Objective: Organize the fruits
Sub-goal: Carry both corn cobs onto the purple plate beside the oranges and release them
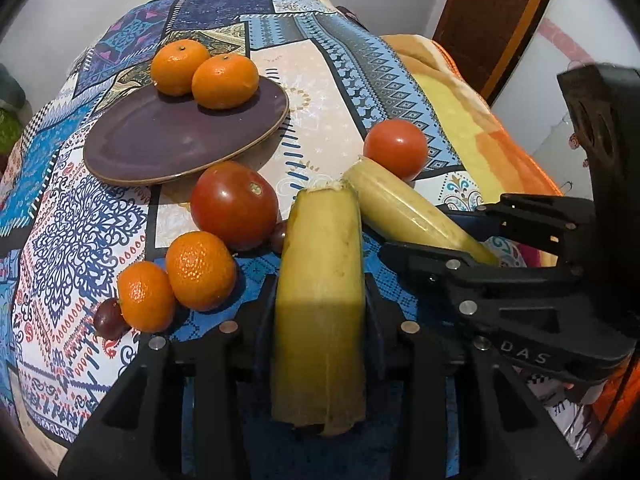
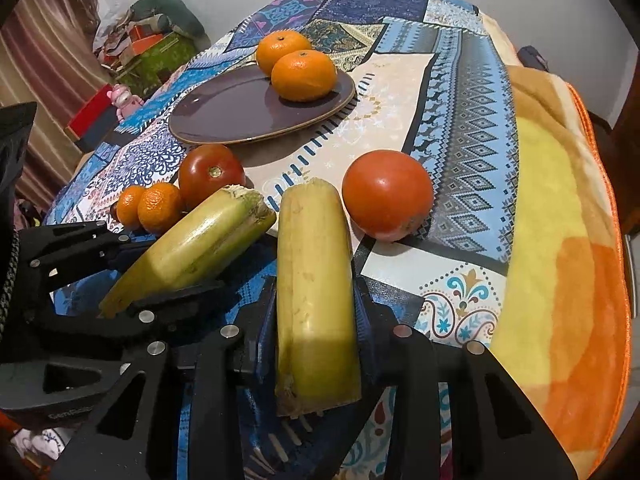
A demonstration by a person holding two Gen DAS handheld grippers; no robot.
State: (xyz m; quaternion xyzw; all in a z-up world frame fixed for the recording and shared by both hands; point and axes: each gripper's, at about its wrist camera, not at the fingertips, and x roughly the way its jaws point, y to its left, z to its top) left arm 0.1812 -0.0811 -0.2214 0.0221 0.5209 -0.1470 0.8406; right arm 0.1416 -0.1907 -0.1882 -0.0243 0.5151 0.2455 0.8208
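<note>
My left gripper (image 1: 320, 304) is shut on a yellow banana piece (image 1: 320, 280) and holds it above the table. My right gripper (image 2: 316, 304) is shut on a second banana piece (image 2: 314, 280); it shows at the right of the left wrist view (image 1: 400, 208). A purple plate (image 1: 168, 140) holds two oranges (image 1: 224, 80), and it shows in the right wrist view (image 2: 240, 112) too. Two tomatoes (image 1: 234, 204) (image 1: 396, 148) and two small oranges (image 1: 200, 270) (image 1: 146, 296) lie on the patterned cloth. A dark grape (image 1: 108, 320) lies by the small oranges.
The patterned tablecloth (image 1: 340, 92) covers the table. An orange and yellow blanket (image 2: 560, 240) lies along the right side. Boxes and clutter (image 2: 152, 48) stand beyond the far left edge. A wooden door (image 1: 492, 12) is at the back right.
</note>
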